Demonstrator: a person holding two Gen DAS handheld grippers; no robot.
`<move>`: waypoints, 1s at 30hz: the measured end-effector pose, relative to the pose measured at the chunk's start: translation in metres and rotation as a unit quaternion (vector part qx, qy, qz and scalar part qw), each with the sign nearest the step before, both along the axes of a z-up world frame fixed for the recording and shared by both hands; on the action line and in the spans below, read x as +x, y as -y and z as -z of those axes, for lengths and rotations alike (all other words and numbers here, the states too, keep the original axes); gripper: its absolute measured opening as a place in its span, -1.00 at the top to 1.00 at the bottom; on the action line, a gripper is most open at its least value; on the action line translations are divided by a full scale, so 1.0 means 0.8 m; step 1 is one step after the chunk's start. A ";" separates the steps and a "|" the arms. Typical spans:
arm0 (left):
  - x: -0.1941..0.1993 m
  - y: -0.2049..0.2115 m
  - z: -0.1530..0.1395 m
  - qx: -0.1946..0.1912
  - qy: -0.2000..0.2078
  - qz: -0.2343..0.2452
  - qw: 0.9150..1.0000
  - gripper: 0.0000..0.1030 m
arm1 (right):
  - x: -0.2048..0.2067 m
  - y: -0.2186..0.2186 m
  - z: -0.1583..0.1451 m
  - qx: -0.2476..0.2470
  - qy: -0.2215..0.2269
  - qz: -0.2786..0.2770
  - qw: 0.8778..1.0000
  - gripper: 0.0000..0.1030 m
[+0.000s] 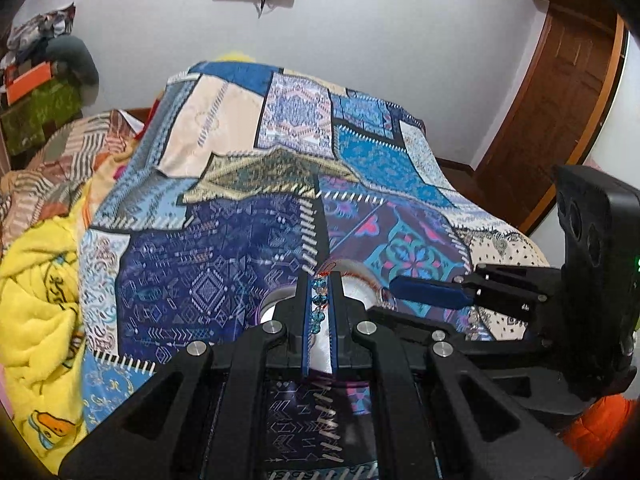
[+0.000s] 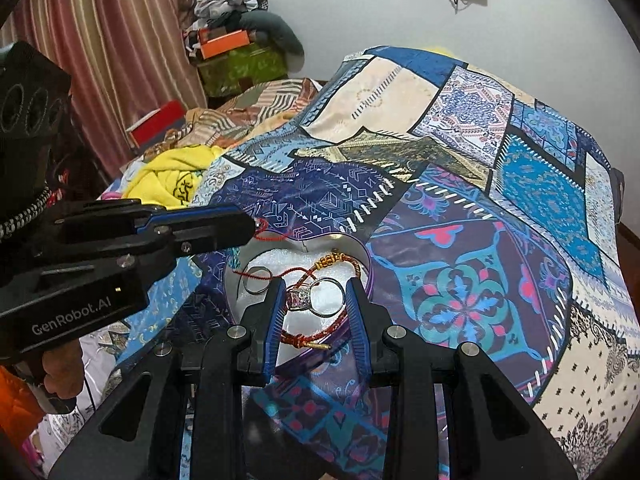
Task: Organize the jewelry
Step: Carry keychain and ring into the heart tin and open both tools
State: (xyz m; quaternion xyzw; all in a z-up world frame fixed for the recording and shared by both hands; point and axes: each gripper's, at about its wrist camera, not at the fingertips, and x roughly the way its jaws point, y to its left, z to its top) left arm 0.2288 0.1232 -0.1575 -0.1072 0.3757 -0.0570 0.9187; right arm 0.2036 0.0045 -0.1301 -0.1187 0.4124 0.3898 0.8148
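Black claw (image 2: 314, 294) frames, blue ribbed pads, silver screws, "GenRobot.AI" lettering; orange sleeve (image 1: 596, 424).

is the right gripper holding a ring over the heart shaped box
Yes, in the right wrist view the right gripper pinches a silver ring between its fingers, above the heart-shaped box.

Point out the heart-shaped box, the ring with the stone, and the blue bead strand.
heart-shaped box (image 2: 362, 258), right wrist view, purple rim.
ring with the stone (image 2: 304, 298), right wrist view, its setting.
blue bead strand (image 1: 319, 299), left wrist view, middle bead.
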 end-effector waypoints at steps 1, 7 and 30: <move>0.001 -0.002 0.004 -0.003 -0.004 0.001 1.000 0.89 | 0.001 -0.002 0.002 -0.002 0.000 -0.001 1.000 0.46; 0.006 -0.011 0.016 -0.010 -0.016 0.004 1.000 0.89 | 0.003 -0.011 0.012 -0.008 -0.005 -0.005 1.000 0.46; -0.018 -0.004 -0.016 0.044 0.005 -0.023 0.999 0.55 | -0.009 0.023 -0.027 0.000 0.005 0.031 0.999 0.41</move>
